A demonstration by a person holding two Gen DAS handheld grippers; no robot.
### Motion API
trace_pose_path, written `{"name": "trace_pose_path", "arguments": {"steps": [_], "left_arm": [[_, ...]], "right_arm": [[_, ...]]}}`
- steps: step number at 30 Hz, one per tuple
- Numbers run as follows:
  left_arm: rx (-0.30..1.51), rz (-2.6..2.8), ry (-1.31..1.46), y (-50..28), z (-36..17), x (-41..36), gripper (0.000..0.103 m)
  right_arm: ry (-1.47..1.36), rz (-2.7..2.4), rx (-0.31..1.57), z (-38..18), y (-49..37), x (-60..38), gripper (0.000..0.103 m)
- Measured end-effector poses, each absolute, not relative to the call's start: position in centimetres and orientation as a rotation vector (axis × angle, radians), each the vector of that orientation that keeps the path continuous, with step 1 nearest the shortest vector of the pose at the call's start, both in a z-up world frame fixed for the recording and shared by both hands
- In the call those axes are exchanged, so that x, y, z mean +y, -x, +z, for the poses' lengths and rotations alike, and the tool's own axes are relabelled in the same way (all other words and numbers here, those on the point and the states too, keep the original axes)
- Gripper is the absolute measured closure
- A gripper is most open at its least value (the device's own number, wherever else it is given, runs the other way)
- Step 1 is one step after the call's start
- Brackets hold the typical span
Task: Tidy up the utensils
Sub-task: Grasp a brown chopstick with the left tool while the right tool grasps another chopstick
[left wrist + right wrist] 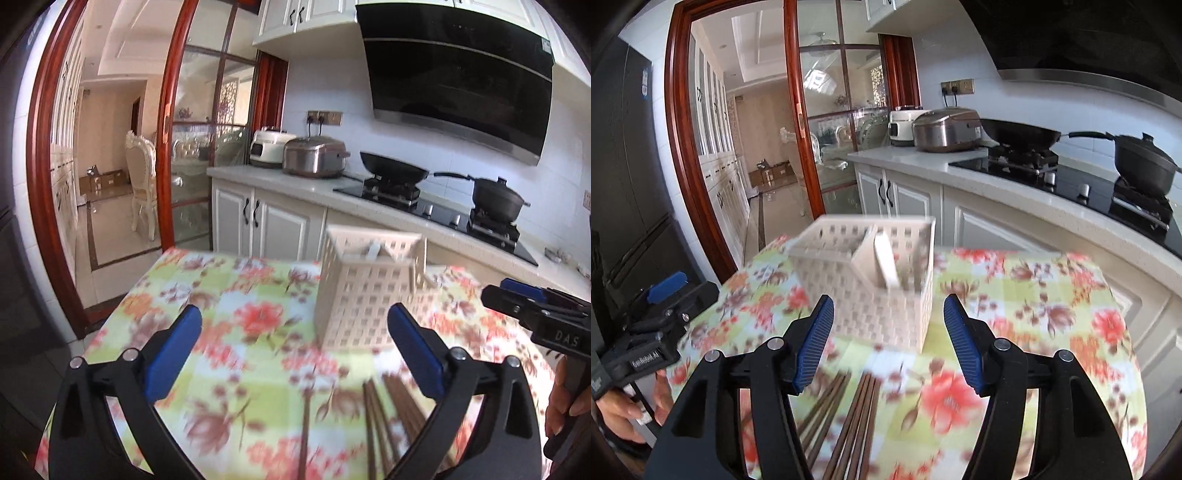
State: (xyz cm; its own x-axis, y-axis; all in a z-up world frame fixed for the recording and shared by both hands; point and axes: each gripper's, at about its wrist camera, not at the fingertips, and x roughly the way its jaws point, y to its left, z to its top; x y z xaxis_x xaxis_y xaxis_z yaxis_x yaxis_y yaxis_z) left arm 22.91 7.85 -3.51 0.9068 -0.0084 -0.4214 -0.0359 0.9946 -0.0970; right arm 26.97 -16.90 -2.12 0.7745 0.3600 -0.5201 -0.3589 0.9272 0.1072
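Observation:
A beige lattice utensil basket (369, 291) (871, 280) with a divider stands on the floral tablecloth; a pale flat utensil (886, 264) leans inside it. Several brown chopsticks (849, 417) (380, 421) lie on the cloth in front of the basket. My left gripper (295, 343) is open and empty, above the cloth just left of the basket and chopsticks. My right gripper (888, 339) is open and empty, above the chopsticks and just in front of the basket. Each gripper shows at the edge of the other's view: the right gripper (532, 306) and the left gripper (661, 314).
The small table with floral cloth (240, 295) (1052, 295) stands beside a white kitchen counter (295, 184) with two rice cookers (945, 129), a wok (391, 168) and a black pot (1145, 162) on the stove. A red-framed glass door (798, 110) lies beyond.

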Motion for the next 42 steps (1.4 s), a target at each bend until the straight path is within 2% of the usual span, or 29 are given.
{"name": "trace_pose_path", "arguments": {"steps": [8, 13, 15, 20, 22, 24, 28, 38, 42], "left_arm": [[0.523, 0.034, 0.124, -19.0, -7.5, 8.7, 0.005], [0.632, 0.044, 0.100, -19.9, -10.7, 8.2, 0.005], [0.686, 0.048, 0.076, -20.9, -11.4, 7.9, 0.005], [0.745, 0.030, 0.084, -22.5, -12.3, 7.7, 0.006], [0.777, 0.024, 0.099, -23.2, -12.8, 7.7, 0.012], [0.815, 0.013, 0.110, -24.0, -13.3, 7.5, 0.024], [0.843, 0.026, 0.091, -24.9, -14.1, 7.2, 0.027], [0.888, 0.010, 0.040, -26.7, -14.8, 6.5, 0.052], [0.889, 0.005, 0.035, -27.1, -14.8, 6.4, 0.054]], "right_arm": [[0.003, 0.374, 0.644, -6.6, -23.5, -17.3, 0.043], [0.003, 0.368, 0.711, -9.5, -22.9, -17.0, 0.044], [0.002, 0.371, 0.731, -10.4, -22.9, -17.0, 0.046], [0.011, 0.373, 0.775, -11.8, -23.6, -16.6, 0.062], [0.017, 0.384, 0.796, -12.3, -24.0, -16.4, 0.068], [0.021, 0.393, 0.818, -12.7, -24.4, -16.2, 0.076], [0.017, 0.411, 0.849, -13.2, -25.3, -15.9, 0.080], [0.089, 0.412, 0.888, -13.7, -27.5, -13.9, 0.089], [0.116, 0.422, 0.901, -13.8, -27.8, -13.3, 0.089]]}}
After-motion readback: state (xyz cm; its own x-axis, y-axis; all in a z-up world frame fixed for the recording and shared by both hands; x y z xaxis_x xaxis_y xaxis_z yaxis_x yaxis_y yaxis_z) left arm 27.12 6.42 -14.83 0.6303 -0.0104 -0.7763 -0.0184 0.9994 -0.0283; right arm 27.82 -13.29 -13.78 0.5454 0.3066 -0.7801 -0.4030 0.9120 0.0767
